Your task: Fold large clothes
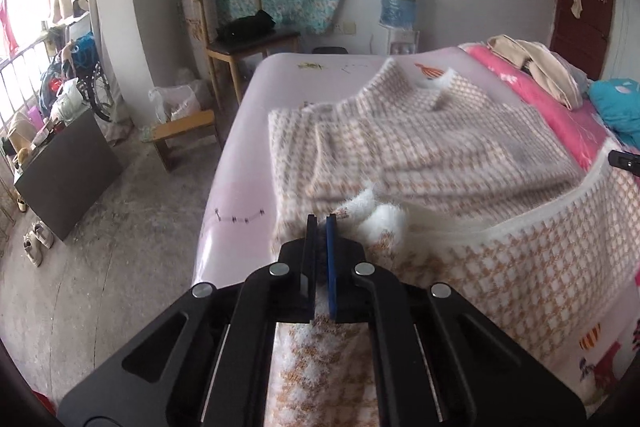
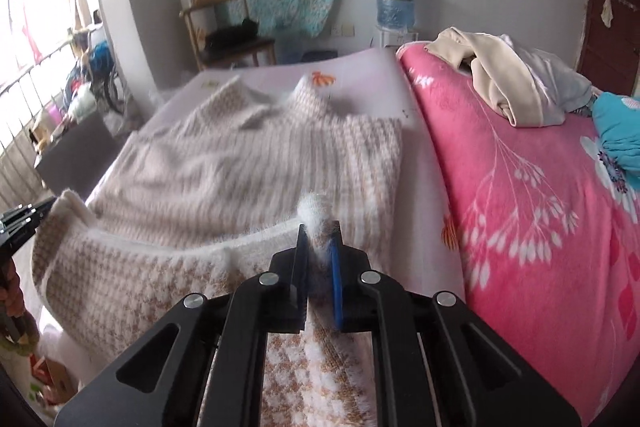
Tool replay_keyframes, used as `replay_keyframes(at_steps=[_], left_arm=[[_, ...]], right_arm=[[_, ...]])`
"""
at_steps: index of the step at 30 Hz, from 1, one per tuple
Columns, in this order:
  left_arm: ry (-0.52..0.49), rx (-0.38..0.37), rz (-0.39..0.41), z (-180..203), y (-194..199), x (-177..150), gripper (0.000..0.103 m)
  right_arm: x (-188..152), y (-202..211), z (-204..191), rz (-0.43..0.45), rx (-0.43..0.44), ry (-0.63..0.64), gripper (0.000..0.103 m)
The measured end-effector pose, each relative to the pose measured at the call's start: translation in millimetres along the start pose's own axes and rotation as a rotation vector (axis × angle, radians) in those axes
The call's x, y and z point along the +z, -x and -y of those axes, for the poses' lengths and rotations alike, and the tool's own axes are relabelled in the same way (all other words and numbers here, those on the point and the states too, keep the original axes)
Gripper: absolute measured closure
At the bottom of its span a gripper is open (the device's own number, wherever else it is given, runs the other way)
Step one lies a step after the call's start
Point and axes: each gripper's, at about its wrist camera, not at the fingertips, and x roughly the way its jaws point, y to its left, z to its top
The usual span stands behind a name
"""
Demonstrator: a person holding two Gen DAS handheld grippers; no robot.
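Left wrist view: the left claw [image 1: 321, 223], lower centre, is closed, with the fuzzy white hem of the checked sweater [image 1: 400, 143] pinched between its jaws. Right wrist view: the right claw [image 2: 320, 231], lower centre, is likewise clamped on the hem, a white tuft standing above its tips. The sweater [image 2: 248, 163] lies across the pale bed [image 2: 368, 75], its near edge lifted; a pink blanket [image 2: 520, 187] fills the right of the frame.
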Motion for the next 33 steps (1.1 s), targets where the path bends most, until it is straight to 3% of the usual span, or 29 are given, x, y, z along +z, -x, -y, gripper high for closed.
replay_keyframes(at_steps=[4, 6, 8, 14, 18, 20, 22, 24, 25, 29, 33], left_arm=[[0.033, 0.019, -0.027, -9, -34, 7, 0.099], [0.065, 0.017, -0.077, -15, -54, 2, 0.099], [0.092, 0.067, -0.129, -25, -75, -8, 0.103], [0.248, 0.043, -0.098, -63, -66, -9, 0.103], [0.268, -0.048, -0.079, -64, -46, -6, 0.103], [0.226, -0.113, -0.068, -51, -32, -5, 0.094], [0.19, -0.181, -0.073, -35, -22, -5, 0.076], [0.149, -0.293, -0.108, -14, -18, -7, 0.066], [0.128, -0.318, -0.123, -4, -18, -9, 0.059], [0.092, -0.355, -0.214, 24, -37, -21, 0.058], [0.112, -0.343, -0.281, 38, -58, -36, 0.06]], right_arm=[[5, -26, 8, 0.001, 0.001, -0.04, 0.094], [-2, -46, 15, -0.045, 0.007, -0.07, 0.094], [-13, -64, 20, -0.092, -0.001, -0.078, 0.093], [-24, -71, 34, -0.116, 0.038, -0.147, 0.093], [-20, -64, 30, -0.126, 0.055, -0.128, 0.087], [-14, -46, 24, -0.095, 0.056, -0.107, 0.067], [-9, -32, 21, -0.067, 0.06, -0.1, 0.054], [-7, -18, 10, -0.058, 0.125, -0.084, 0.051], [-7, -16, 6, -0.067, 0.148, -0.08, 0.044], [-20, -30, -15, -0.204, 0.304, -0.103, 0.042], [-40, -56, -29, -0.305, 0.279, -0.096, 0.042]])
